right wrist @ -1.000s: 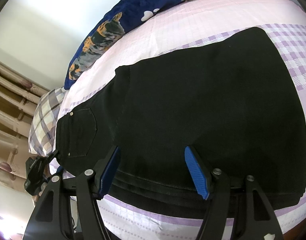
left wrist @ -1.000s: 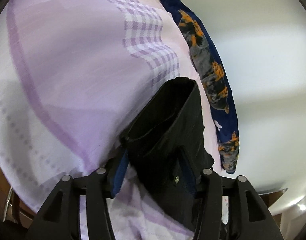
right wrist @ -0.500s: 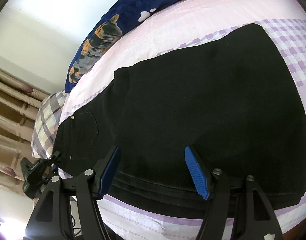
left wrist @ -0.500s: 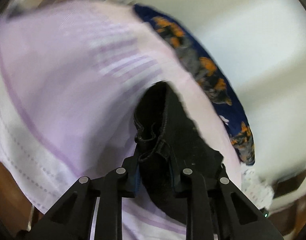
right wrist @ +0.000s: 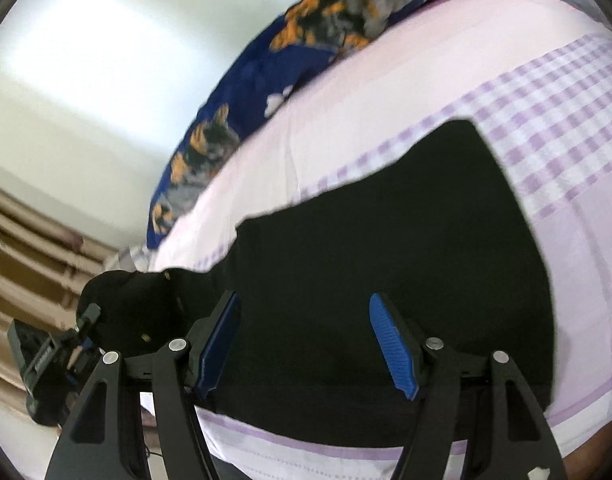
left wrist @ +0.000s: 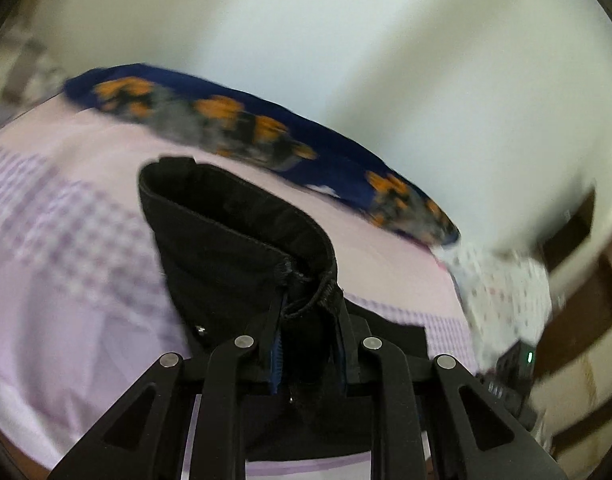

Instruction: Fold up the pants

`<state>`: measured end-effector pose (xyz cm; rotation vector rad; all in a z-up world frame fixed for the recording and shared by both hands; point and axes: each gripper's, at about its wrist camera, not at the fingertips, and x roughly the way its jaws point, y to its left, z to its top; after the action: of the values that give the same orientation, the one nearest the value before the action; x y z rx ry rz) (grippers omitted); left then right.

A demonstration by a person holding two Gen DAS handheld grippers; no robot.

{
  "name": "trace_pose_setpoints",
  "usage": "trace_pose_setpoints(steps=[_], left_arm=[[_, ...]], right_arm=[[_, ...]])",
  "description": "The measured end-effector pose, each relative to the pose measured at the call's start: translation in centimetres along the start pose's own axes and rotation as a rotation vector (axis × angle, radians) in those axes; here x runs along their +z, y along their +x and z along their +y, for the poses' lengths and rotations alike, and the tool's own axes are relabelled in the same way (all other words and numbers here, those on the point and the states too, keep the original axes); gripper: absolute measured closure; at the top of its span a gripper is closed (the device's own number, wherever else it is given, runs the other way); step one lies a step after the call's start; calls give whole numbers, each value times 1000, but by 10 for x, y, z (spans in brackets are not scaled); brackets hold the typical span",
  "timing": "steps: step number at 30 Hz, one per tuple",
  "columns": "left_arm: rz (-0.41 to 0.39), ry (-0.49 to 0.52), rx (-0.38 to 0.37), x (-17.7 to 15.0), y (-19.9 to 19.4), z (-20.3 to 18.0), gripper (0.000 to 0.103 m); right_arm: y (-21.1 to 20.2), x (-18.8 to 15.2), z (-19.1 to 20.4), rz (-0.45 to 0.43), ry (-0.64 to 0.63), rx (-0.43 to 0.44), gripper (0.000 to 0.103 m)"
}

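Note:
Black pants (right wrist: 386,248) lie flat across a lilac bedsheet (right wrist: 386,120). My left gripper (left wrist: 308,320) is shut on the waistband end of the pants (left wrist: 234,232) and holds it lifted off the bed, the fabric standing up in front of the fingers. In the right wrist view the left gripper (right wrist: 80,332) shows at the far left with that raised end. My right gripper (right wrist: 306,336) is open and empty, its blue pads (right wrist: 390,344) hovering over the near edge of the pants.
A dark blue blanket with orange and grey print (left wrist: 266,140) lies along the far side of the bed by the white wall. A white patterned cloth (left wrist: 502,292) sits at the right. Brown curtains (right wrist: 22,248) hang at the left.
My left gripper closed on the waistband, lifted it and swung round toward the wall. The right gripper stayed open and shifted slightly over the pants.

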<state>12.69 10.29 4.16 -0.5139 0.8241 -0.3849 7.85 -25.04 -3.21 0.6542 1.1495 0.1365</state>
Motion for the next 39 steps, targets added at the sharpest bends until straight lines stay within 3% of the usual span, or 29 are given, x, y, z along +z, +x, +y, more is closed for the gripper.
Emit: trace_pose_setpoints(steps=[6, 12, 17, 22, 24, 27, 31, 36, 39], left_arm=[[122, 149, -71, -22, 47, -63, 84], [314, 221, -128, -67, 102, -101, 84], [434, 239, -90, -102, 139, -110, 84], [436, 253, -89, -101, 138, -114, 81], [436, 252, -96, -101, 134, -116, 74], [439, 224, -175, -96, 128, -115, 72], [348, 264, -193, -85, 102, -115, 69], [262, 246, -54, -68, 85, -85, 65], [231, 236, 92, -61, 82, -58, 65]], right_arm=[[-21, 15, -14, -70, 53, 3, 39], [-28, 23, -20, -98, 55, -25, 39], [-37, 30, -29, -116, 80, -15, 38], [-33, 32, -37, -86, 111, 10, 38], [-30, 31, -36, -71, 106, 14, 38], [-27, 30, -33, -57, 81, 13, 38], [-21, 28, -34, -31, 77, 10, 38], [-9, 23, -35, 33, 75, 43, 39], [4, 18, -32, 107, 56, 82, 38]])
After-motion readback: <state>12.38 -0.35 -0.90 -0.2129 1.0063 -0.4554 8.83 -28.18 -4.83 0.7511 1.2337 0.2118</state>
